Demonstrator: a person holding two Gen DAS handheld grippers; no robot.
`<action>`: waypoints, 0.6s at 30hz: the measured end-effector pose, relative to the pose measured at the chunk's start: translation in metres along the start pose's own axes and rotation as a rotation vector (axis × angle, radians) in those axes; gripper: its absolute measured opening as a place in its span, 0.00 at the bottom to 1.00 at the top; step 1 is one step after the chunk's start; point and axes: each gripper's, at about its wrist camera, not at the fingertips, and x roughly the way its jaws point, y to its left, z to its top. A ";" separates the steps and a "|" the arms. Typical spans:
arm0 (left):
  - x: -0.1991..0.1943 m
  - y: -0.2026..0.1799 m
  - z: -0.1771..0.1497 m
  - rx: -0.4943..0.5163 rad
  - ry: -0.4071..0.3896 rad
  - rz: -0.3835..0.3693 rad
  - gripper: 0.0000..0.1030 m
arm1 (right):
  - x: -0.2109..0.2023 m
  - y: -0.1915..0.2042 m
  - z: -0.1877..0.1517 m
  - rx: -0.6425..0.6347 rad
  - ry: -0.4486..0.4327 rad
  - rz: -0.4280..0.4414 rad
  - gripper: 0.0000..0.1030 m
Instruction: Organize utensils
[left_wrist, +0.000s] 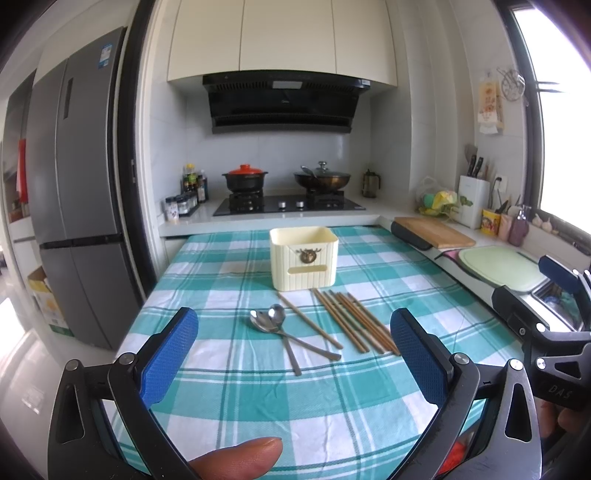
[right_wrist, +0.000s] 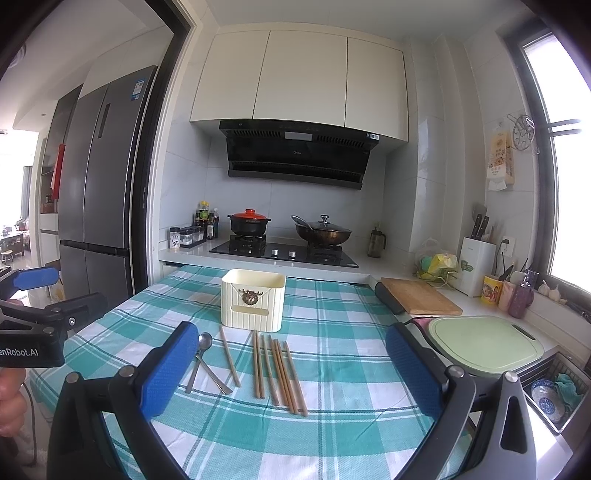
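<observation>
— Where does everything sit?

— The cream holder (left_wrist: 303, 257) stands upright on the checked cloth over the counter (left_wrist: 221, 387). Just in front of it lie two crossed spoons (left_wrist: 275, 323), one stray chopstick (left_wrist: 309, 320) beside them, then a loose fan of chopsticks (left_wrist: 356, 322). Nothing is in the holder that I can see.

— And the fingers?

— Both pairs are spread wide and empty: the left gripper (left_wrist: 293, 362) hovers short of the spoons, the right gripper (right_wrist: 291, 373) short of the fan.

— How would you begin?

— I'd take the fan with the right, low and across its middle, so the sticks bunch rather than roll. The spoons overlap, so lift the upper one first, by its handle.
</observation>
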 end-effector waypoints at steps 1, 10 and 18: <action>0.001 0.000 -0.001 0.000 0.002 0.000 1.00 | 0.000 0.000 0.000 0.000 0.000 0.001 1.00; 0.003 0.000 -0.003 -0.002 0.007 -0.002 1.00 | 0.001 0.000 0.000 -0.003 0.006 0.001 1.00; 0.007 0.002 -0.003 -0.006 0.019 -0.003 1.00 | 0.002 0.001 0.000 -0.006 0.010 0.002 1.00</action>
